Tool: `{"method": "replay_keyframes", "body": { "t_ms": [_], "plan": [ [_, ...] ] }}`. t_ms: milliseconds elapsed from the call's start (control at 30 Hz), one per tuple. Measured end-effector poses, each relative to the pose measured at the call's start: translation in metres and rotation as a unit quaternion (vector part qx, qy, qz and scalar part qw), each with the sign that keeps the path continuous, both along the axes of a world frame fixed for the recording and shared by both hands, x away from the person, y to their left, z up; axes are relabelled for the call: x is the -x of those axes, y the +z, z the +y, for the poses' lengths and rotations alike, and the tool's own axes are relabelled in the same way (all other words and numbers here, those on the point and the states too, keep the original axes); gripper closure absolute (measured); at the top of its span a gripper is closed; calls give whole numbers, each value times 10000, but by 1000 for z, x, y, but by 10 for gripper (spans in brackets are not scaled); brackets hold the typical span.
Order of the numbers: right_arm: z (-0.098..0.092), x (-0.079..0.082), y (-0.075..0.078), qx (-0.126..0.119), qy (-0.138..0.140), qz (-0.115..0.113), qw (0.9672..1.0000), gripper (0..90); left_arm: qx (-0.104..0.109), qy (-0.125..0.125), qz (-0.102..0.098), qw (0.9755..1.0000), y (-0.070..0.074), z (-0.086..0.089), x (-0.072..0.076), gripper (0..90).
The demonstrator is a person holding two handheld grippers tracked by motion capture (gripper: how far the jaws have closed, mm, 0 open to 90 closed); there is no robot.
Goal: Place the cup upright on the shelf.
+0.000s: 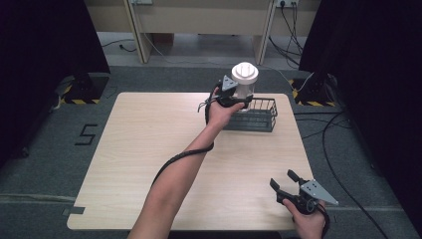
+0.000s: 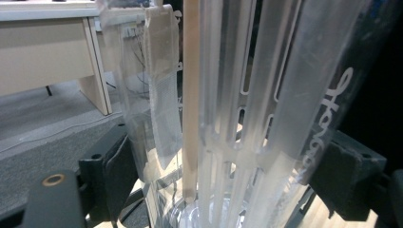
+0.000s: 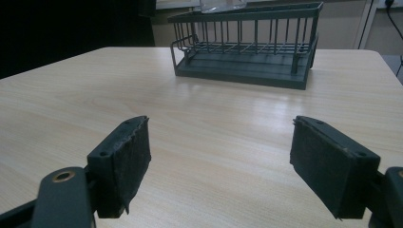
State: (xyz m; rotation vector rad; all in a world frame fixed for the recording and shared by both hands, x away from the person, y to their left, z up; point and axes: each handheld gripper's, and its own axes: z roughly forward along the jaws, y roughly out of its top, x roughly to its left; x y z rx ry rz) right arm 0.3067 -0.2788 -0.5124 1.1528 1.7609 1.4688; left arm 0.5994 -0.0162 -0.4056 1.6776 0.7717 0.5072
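A clear plastic jar with a white lid [image 1: 244,79] is held upright above the left end of the dark wire basket [image 1: 259,115]. My left gripper [image 1: 234,99] is shut on the jar's lower body. In the left gripper view the clear ribbed jar [image 2: 247,118] stands between the two black pads [image 2: 119,171], with white raised lettering on its side. My right gripper [image 1: 288,183] stands open near the table's front right corner. In the right gripper view its pads [image 3: 128,161] are wide apart with bare wood between them, and the basket [image 3: 242,71] lies farther off.
The light wooden table [image 1: 149,149] has the basket at its back right. Desk legs [image 1: 139,35] and cables on the grey floor lie beyond the far edge. Black curtains flank both sides.
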Motion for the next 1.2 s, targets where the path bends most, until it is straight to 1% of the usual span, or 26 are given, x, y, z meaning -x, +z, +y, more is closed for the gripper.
{"method": "replay_keyframes", "body": {
  "t_ms": [67,167,400,667,833,867,933,1100,1200],
  "plan": [
    [0,0,0,2,10,4,10000,218,37,6,11,10000,-2,-1,-1,178],
    [0,-1,-1,18,33,6,10000,218,8,36,11,10000,-2,-2,-2,177],
    [1,-1,-1,50,52,5,10000,216,66,31,-9,10000,-3,-6,-2,178],
    [3,0,0,55,77,25,10000,214,36,0,-28,10000,0,-11,-4,178],
    [2,0,0,53,65,-4,10000,213,9,8,19,10000,-4,-16,-4,177],
    [2,0,0,54,61,-6,10000,213,-31,12,-15,10000,-4,-17,-3,177],
    [2,0,0,42,58,6,10000,213,-42,25,-24,10000,-4,-17,-3,177],
    [2,1,0,64,77,-7,9999,213,-8,27,25,10000,-5,-17,-6,177],
    [2,1,0,64,77,-13,9999,213,-41,58,17,10000,-6,-18,-8,178]
  ]
}}
